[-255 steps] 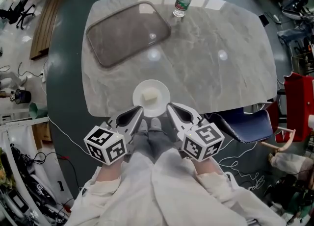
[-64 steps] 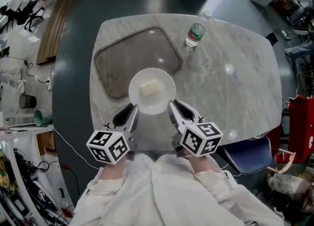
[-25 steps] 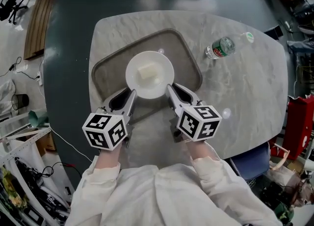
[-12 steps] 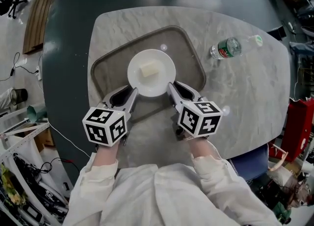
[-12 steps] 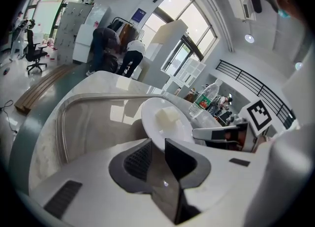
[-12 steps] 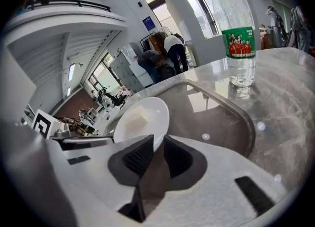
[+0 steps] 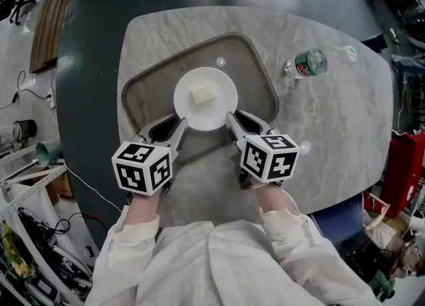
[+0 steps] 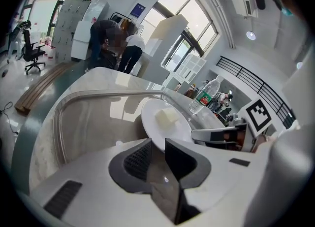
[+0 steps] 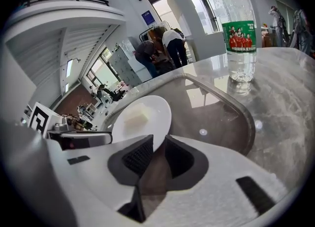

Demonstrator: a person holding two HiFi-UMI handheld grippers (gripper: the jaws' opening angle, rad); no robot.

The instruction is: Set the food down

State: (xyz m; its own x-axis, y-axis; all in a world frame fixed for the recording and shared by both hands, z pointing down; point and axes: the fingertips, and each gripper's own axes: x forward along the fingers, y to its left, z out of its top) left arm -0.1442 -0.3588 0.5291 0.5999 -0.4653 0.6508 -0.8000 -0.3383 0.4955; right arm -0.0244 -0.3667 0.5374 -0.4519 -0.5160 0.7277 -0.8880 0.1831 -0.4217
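Fingers of our left gripper point(image 7: 179, 125) and right gripper point(image 7: 232, 119) are clamped on the near rim of the plate point(image 7: 222, 109), one at each side. On the marble surface point(image 7: 319, 119), the tray point(image 7: 146, 89) now lies under the plate, which hung at its near edge moments ago and has since barely moved. We judge the food point(image 7: 202, 93) nearly down; only lowering and release remain.

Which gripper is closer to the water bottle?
The right one. The right gripper holds the right edge of the plate, the side facing the water bottle. The left gripper holds the plate's left edge, farther from the bottle.
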